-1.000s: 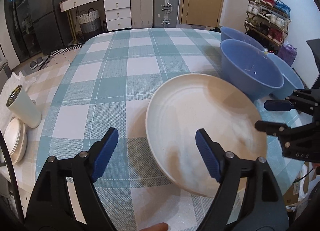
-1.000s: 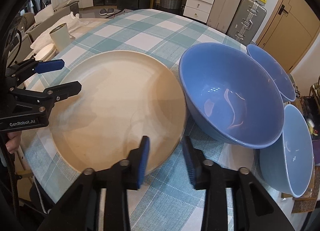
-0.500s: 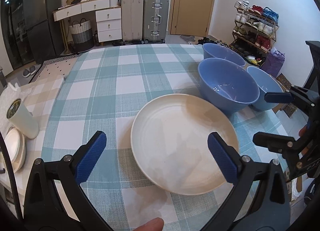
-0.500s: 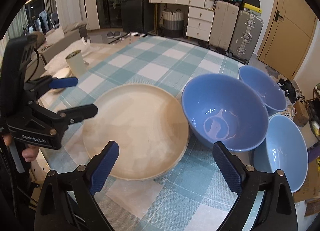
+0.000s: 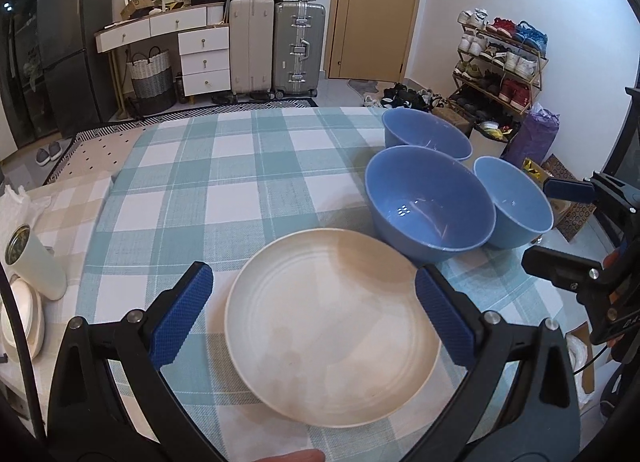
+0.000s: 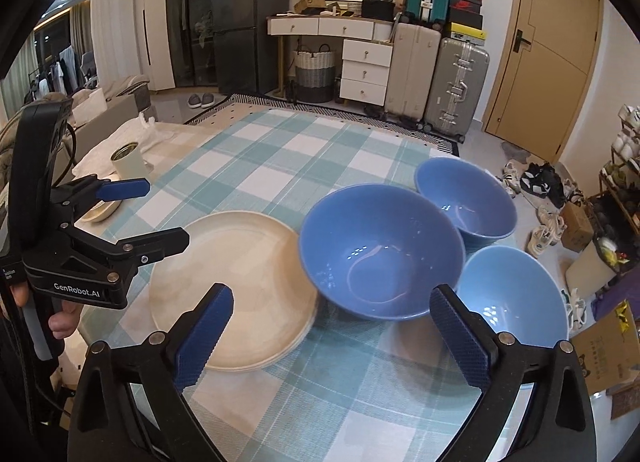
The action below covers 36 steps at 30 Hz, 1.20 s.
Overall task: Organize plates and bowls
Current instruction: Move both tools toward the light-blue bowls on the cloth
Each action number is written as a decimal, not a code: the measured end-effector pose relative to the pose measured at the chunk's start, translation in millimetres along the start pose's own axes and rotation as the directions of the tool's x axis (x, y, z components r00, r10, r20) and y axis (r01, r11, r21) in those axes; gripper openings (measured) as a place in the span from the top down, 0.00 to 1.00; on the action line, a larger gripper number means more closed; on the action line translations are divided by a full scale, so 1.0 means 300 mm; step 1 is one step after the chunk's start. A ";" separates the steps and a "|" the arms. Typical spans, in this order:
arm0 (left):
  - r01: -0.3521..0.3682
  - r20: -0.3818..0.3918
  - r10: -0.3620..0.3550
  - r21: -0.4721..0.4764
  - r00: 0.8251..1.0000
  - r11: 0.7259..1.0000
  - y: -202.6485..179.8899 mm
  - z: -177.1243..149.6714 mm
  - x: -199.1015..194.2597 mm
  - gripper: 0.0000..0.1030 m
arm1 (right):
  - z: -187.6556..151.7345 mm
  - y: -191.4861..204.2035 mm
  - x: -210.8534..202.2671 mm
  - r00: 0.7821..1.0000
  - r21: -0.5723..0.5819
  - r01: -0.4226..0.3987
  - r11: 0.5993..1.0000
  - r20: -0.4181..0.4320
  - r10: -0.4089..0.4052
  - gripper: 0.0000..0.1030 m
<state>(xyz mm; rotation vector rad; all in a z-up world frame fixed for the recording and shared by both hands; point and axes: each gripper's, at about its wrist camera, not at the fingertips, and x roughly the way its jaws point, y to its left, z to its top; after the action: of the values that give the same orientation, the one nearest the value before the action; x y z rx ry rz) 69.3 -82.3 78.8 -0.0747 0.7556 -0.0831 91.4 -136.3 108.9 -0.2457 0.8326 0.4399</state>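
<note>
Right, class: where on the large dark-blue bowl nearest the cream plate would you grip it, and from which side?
Probably grip the big blue bowl by its near rim, one finger inside and one outside, coming from above: it stands upright, and the cream plate and two smaller bowls crowd its other sides.

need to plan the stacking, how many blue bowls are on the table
3, clustered at the table's right side: the largest bowl against the cream plate, a smaller one behind it, and a lighter blue one nearest the table edge. None looks hidden.

Three blue bowls [image 6: 380,262], one cream plate [image 6: 232,286], one tumbler [image 5: 34,262].
</note>
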 end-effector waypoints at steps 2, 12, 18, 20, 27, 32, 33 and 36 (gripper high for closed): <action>-0.002 0.004 0.002 0.004 1.000 1.000 -0.013 0.018 0.012 0.02 | 0.005 -0.023 -0.013 1.000 0.007 0.009 1.000 0.006 -0.009 0.02; 0.016 0.011 -0.016 0.051 1.000 0.999 -0.124 0.082 0.071 0.02 | 0.020 -0.149 -0.062 0.998 0.043 0.054 0.998 0.033 -0.055 0.02; 0.047 0.003 -0.047 0.077 0.999 0.996 -0.202 0.124 0.105 0.02 | 0.030 -0.231 -0.078 0.996 0.067 0.081 0.994 0.028 -0.084 0.02; 0.051 -0.001 -0.051 0.084 0.999 0.995 -0.221 0.139 0.119 0.02 | 0.037 -0.258 -0.081 0.996 0.078 0.087 0.993 0.029 -0.090 0.02; 0.057 -0.021 -0.055 0.099 0.998 0.993 -0.268 0.194 0.158 0.02 | 0.056 -0.357 -0.085 0.994 0.124 0.107 0.987 0.022 -0.110 0.02; 0.074 -0.032 -0.071 0.094 0.997 0.993 -0.275 0.237 0.183 0.02 | 0.079 -0.405 -0.087 0.993 0.139 0.116 0.983 0.016 -0.119 0.02; 0.076 -0.034 -0.073 0.095 0.997 0.993 -0.277 0.247 0.187 0.02 | 0.085 -0.414 -0.086 0.993 0.143 0.117 0.983 0.013 -0.120 0.02; 0.082 -0.036 -0.079 0.101 0.996 0.991 -0.288 0.275 0.200 0.02 | 0.102 -0.440 -0.084 0.992 0.148 0.123 0.981 0.007 -0.126 0.02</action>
<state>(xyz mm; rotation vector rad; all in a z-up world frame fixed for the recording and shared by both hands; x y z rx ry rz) 165.3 -171.1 106.2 -0.0064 0.7795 -0.2002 158.5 -248.1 153.1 -0.1564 0.8243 0.2613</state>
